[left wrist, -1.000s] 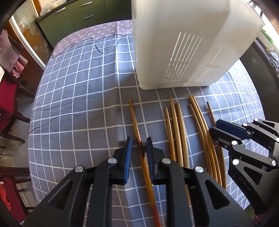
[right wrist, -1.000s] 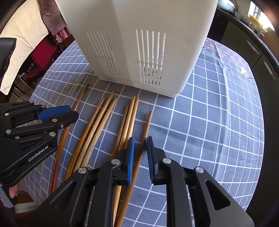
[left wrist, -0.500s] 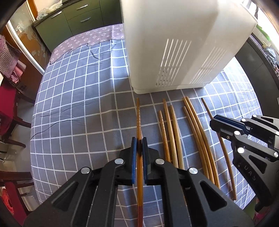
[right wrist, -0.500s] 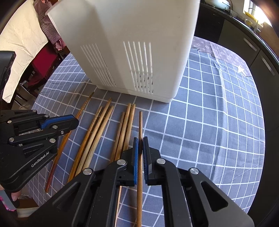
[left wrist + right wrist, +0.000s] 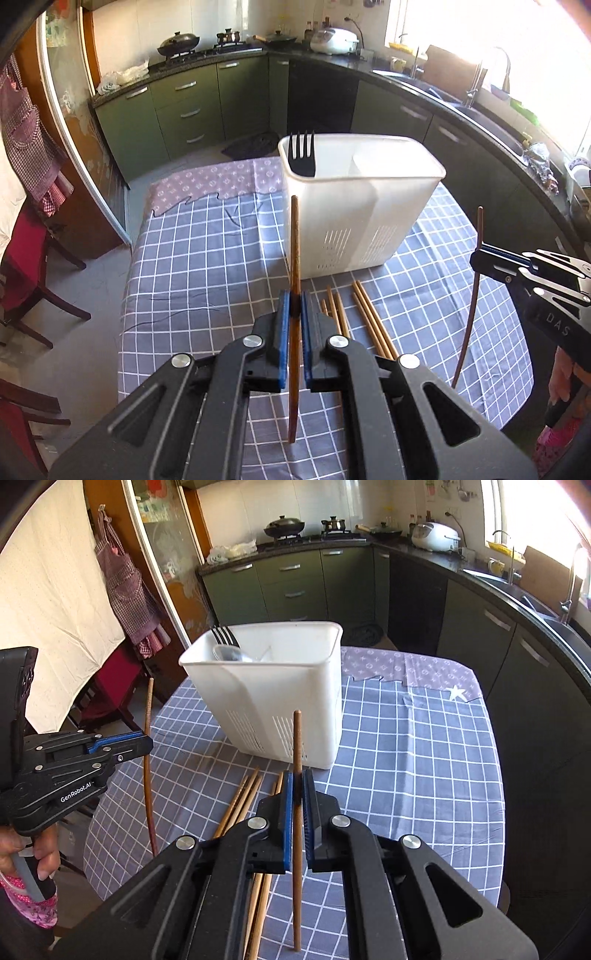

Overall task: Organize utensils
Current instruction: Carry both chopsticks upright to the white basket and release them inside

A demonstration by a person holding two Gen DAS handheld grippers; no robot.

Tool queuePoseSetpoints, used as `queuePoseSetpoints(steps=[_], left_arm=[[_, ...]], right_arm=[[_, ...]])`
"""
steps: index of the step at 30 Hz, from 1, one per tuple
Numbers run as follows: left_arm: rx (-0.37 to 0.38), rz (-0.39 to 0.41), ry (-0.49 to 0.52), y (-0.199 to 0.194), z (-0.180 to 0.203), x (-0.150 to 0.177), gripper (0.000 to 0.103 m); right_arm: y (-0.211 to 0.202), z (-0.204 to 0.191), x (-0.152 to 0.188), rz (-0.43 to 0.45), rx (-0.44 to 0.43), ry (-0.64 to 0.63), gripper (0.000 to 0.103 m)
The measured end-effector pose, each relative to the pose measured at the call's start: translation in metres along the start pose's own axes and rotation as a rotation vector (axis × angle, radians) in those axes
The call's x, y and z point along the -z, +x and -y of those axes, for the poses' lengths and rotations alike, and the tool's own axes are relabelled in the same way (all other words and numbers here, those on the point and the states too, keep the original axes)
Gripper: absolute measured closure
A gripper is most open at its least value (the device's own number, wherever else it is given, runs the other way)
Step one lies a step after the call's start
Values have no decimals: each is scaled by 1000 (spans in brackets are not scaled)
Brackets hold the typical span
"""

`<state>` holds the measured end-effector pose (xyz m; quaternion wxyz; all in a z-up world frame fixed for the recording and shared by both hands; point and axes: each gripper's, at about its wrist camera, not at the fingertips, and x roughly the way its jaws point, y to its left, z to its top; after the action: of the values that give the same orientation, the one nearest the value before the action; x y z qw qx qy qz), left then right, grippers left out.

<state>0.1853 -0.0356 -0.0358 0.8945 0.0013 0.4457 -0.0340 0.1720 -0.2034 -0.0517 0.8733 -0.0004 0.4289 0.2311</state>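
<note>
My left gripper (image 5: 293, 308) was pinched tight on a brown chopstick (image 5: 294, 240), the blue pads pressed against its shaft. The stick stood nearly upright, its upper end rising in front of the white utensil holder (image 5: 362, 206) and its lower end hanging below the jaws, clear of the checked tablecloth (image 5: 207, 266).

My right gripper (image 5: 297, 790) clamped a second chopstick (image 5: 297, 746) in the same way, upright, with a long stretch above the pads and a longer one dropping beneath them. From the left camera that stick (image 5: 476, 266) showed as a thin dark line, well apart from the holder's right side, held at the tip of my right gripper (image 5: 480, 258). From the right camera, my left gripper (image 5: 144, 744) and its stick (image 5: 147, 760) stood off to the holder's left.

The holder stood on the table beyond both grippers, with a black fork (image 5: 302, 157) upright in its far left corner. On the cloth between the grippers and the holder lay the remaining chopsticks (image 5: 364, 317), side by side in a loose row, none touched by either gripper.
</note>
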Motion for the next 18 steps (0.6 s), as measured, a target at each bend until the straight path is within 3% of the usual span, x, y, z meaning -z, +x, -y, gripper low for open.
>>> queuePoseSetpoints(steps=[5, 18], left_arm=[[-3, 73, 19, -23, 8, -3, 97], [-6, 83, 20, -22, 9, -3, 97]], right_arm=[[-22, 1, 1, 57, 4, 3, 97], [-19, 0, -13, 126, -2, 22, 97]])
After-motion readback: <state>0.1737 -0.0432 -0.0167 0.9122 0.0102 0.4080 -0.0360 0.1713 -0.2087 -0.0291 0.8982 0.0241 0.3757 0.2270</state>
